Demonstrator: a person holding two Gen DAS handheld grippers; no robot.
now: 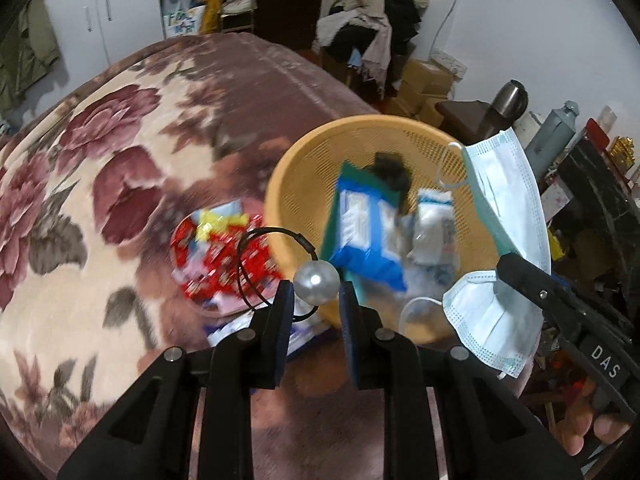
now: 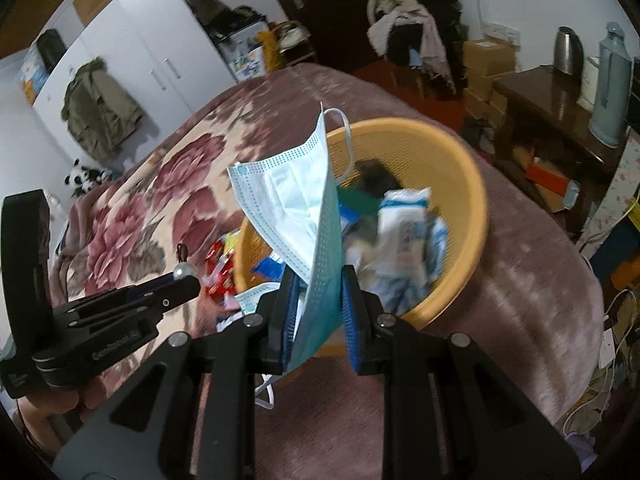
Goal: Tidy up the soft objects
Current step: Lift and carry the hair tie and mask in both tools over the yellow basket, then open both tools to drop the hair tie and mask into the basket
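My left gripper is shut on a pearl hair tie with a black elastic loop, held just left of the orange basket. My right gripper is shut on a light blue face mask, held above the basket's near rim. The mask also shows in the left wrist view, with the right gripper at its lower edge. The basket holds a blue packet, white tissue packs and a dark item. The left gripper shows in the right wrist view.
The basket rests on a bed with a floral blanket. A red snack packet lies left of the basket. A dark wooden table with a kettle and thermos stands to the right. Piled clothes are behind.
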